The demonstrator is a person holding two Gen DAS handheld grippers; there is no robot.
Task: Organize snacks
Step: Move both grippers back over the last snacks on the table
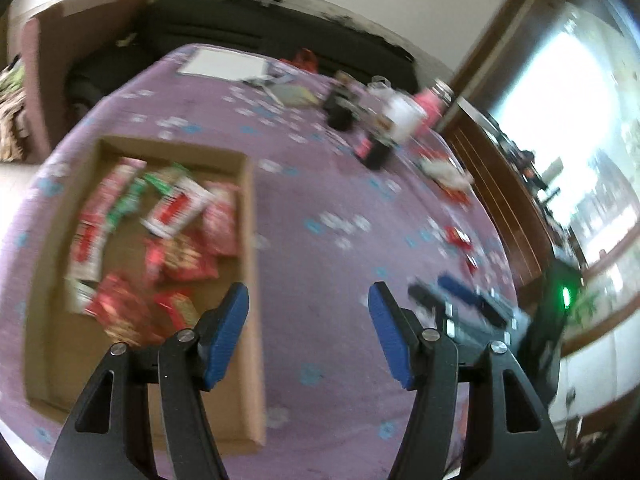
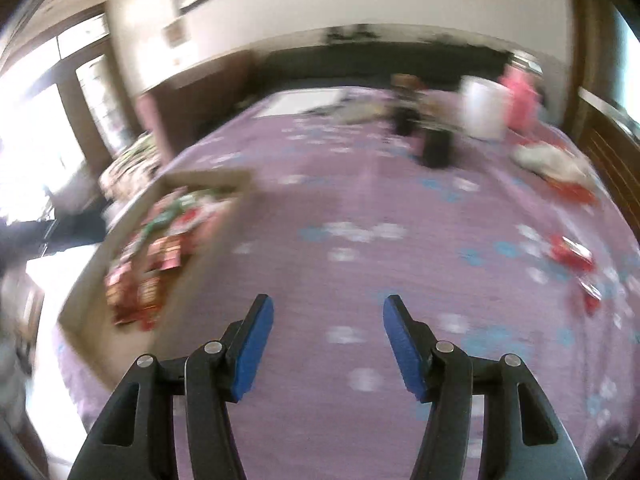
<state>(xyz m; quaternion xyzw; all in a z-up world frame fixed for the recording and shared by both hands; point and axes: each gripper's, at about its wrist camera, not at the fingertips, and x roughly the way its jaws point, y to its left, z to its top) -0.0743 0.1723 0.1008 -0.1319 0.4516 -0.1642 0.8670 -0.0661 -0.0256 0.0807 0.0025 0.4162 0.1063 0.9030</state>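
Observation:
A shallow cardboard box (image 1: 252,264) lies on the purple tablecloth and holds several red, white and green snack packets (image 1: 176,210). The box also shows at the left in the right wrist view (image 2: 224,178). My left gripper (image 1: 308,300) is open and empty, hovering over the box's right wall. My right gripper (image 2: 328,308) is open and empty above bare cloth; it also shows at the right of the left wrist view (image 1: 456,294). Loose red snack packets (image 2: 570,254) lie on the cloth to the right, with another small pile (image 2: 554,166) farther back.
At the far end of the table stand a white jar (image 2: 482,110), a pink bottle (image 2: 520,98), dark containers (image 2: 436,148) and a white sheet (image 1: 224,62). A dark sofa (image 1: 224,20) sits behind the table. A wooden chair back (image 1: 492,176) is at the right edge.

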